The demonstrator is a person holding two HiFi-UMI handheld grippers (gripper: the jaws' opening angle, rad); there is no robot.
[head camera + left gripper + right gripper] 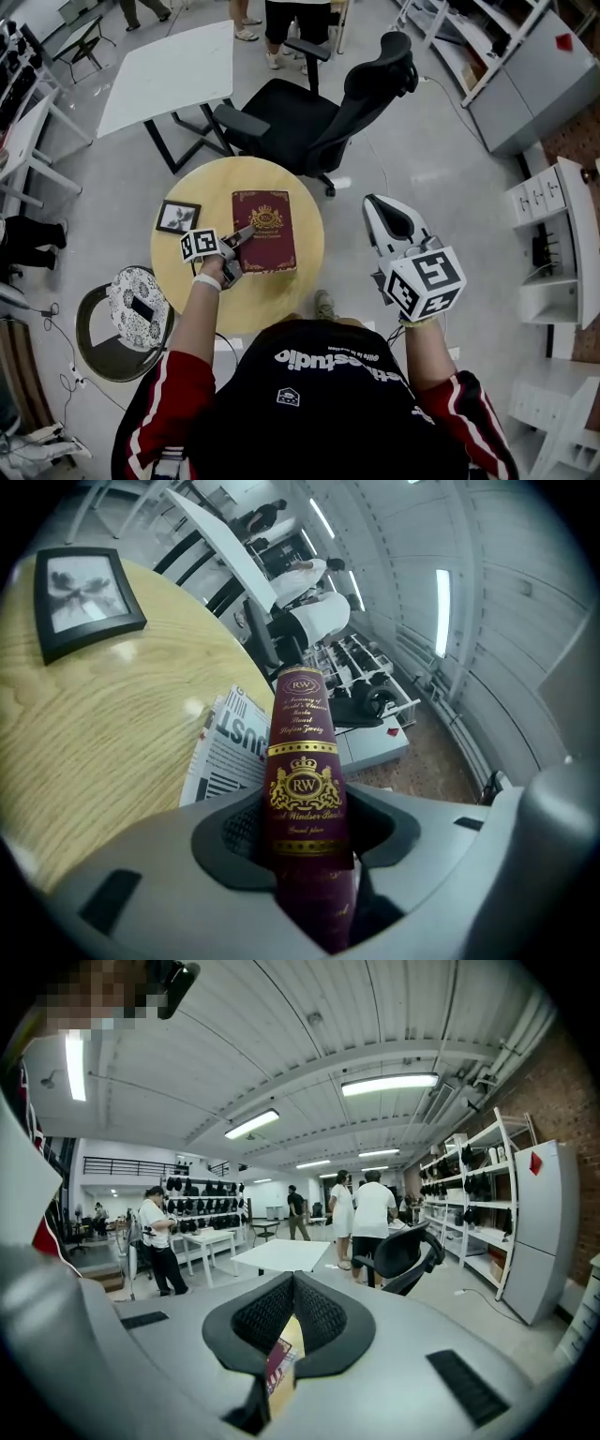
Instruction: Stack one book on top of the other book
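A maroon book with gold print (264,230) lies on the round wooden table (281,292). My left gripper (246,236) is shut on its near left edge. In the left gripper view the maroon book (305,761) runs out from between the jaws of the left gripper (305,834). Beneath it shows a white book with black lettering (223,750), mostly covered. I cannot tell whether the maroon book rests fully on it. My right gripper (382,214) hangs off the table's right side, pads together, holding nothing. The right gripper (292,1286) faces out into the room.
A small black picture frame (178,217) (80,597) lies on the table's left part. A black office chair (319,112) stands just behind the table, a white table (173,70) further back. A stool with a patterned seat (139,305) stands at lower left, white shelves (553,244) at right.
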